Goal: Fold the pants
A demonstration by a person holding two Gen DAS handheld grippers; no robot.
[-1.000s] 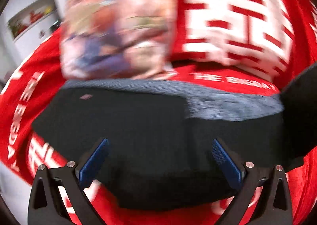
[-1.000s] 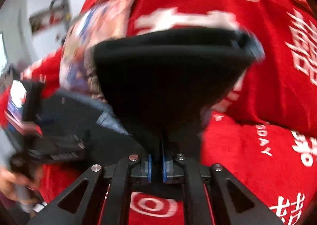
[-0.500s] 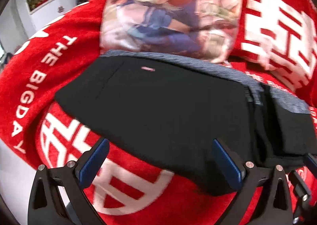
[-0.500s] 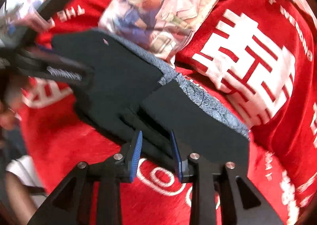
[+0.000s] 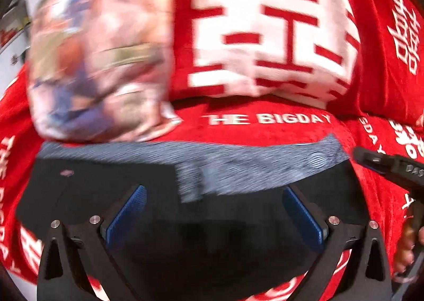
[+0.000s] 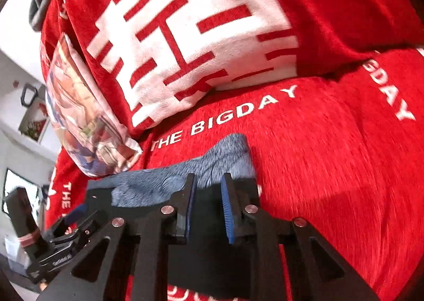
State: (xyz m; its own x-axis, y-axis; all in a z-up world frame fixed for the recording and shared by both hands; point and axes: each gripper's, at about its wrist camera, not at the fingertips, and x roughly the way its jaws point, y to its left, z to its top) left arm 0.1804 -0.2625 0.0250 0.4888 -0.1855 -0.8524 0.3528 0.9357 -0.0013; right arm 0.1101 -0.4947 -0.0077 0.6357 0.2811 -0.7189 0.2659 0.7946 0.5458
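Note:
The black pants (image 5: 212,221) with a grey waistband (image 5: 251,166) lie folded on the red blanket (image 5: 265,129). My left gripper (image 5: 212,195) is open wide, hovering just above the black cloth, holding nothing. My right gripper (image 6: 208,184) is open with a narrow gap, its blue pads over the pants' right end (image 6: 212,248) near the grey waistband (image 6: 225,152); no cloth is pinched. The right gripper's tip shows at the right edge of the left wrist view (image 5: 384,166); the left gripper shows at lower left of the right wrist view (image 6: 66,234).
A printed pillow (image 5: 98,62) lies behind the pants on the left, also in the right wrist view (image 6: 84,121). A red cushion with large white characters (image 5: 270,31) leans behind. A white wall with shelves (image 6: 18,89) is at far left.
The right gripper let go of the pants, opened slightly and now sits over their right end. The left gripper stayed open and swung right over the folded pants.

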